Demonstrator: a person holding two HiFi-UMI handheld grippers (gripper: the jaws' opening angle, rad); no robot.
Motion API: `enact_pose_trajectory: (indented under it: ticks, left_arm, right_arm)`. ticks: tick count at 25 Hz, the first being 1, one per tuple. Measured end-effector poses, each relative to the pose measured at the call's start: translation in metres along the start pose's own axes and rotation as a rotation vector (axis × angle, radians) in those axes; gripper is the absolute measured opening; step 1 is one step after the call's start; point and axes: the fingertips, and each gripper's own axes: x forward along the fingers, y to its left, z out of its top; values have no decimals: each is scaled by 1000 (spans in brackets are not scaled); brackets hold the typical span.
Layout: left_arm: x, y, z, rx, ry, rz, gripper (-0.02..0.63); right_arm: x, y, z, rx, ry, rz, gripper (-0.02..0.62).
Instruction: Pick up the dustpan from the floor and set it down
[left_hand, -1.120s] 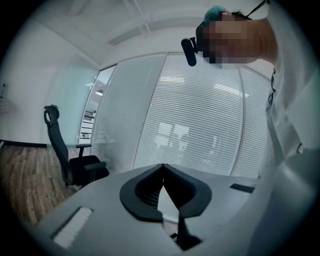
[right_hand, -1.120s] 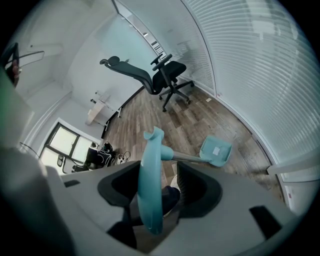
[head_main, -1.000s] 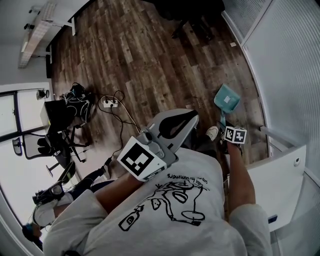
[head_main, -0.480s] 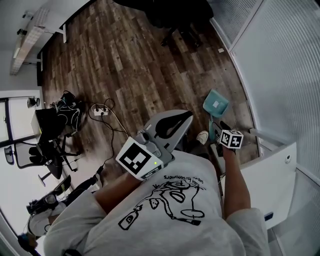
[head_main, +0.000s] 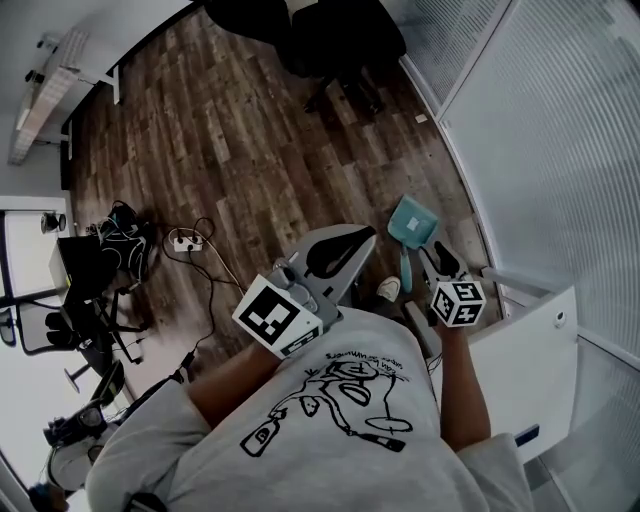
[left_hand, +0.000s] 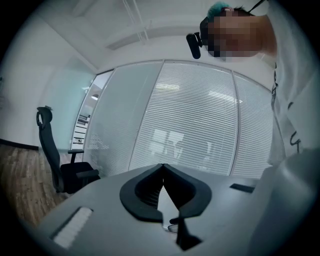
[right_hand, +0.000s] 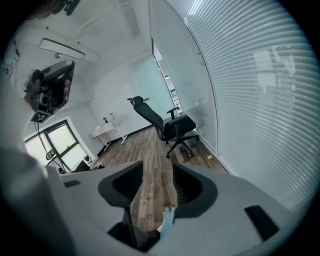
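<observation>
Glass wall: a ribbed, frosted glass wall (head_main: 540, 150) runs along one side of the wooden floor (head_main: 250, 130).
Chair: a black office chair (head_main: 330, 40) stands on its wheeled base further along the glass wall, well apart from the dustpan.
White panel: a low white panel (head_main: 530, 350) juts out from the glass wall, just beside the person's right arm.
Floor clutter: a white power strip (head_main: 183, 240) with trailing cables (head_main: 215, 262) and a heap of black gear (head_main: 120, 240) lie far from the glass wall.
In the way: the person's shoe (head_main: 390, 289) is just beside the handle end. Nothing lies over the pan.
Dustpan place: the dustpan (head_main: 412, 222) is on the floor near the foot of the glass wall, with its pan towards the chair and its handle towards the person.
Dustpan look: teal plastic, with a scoop-shaped pan and a slim straight handle.
Writing: the pan has a pale square label whose print is too small to read. The shirt print is upside down and unclear. Each marker cube (head_main: 458, 302) has black-and-white squares.
Right tongs: the right tongs (head_main: 441, 262) are above the handle, on its glass-wall side. They stand wide apart but have just been closing a little. The handle tip shows low in the gap, unclamped.
Left tongs: the left tongs (head_main: 370, 235) are held further from the glass wall, tips together on nothing.
</observation>
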Motion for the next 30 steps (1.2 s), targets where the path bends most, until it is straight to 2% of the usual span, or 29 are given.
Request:
enact_pose_trajectory:
  ticks: [14,22,26,30]
  left_arm:
    - [14,-5,17,26,-20,-24,2]
    - [25,-8,29,35,-40,-33,2]
    - [28,-12,37,43,-57,-33,2]
    - [33,-15,43,54,-75,-35,2]
  right_arm:
    - [-112,79,175,-254,-368,-3,129]
    - [-158,113,235,-376,-463,-12,107]
    - [-176,123,255,-395,-496,-31,86]
    - [-185,120,263,-370,-491,-44,63]
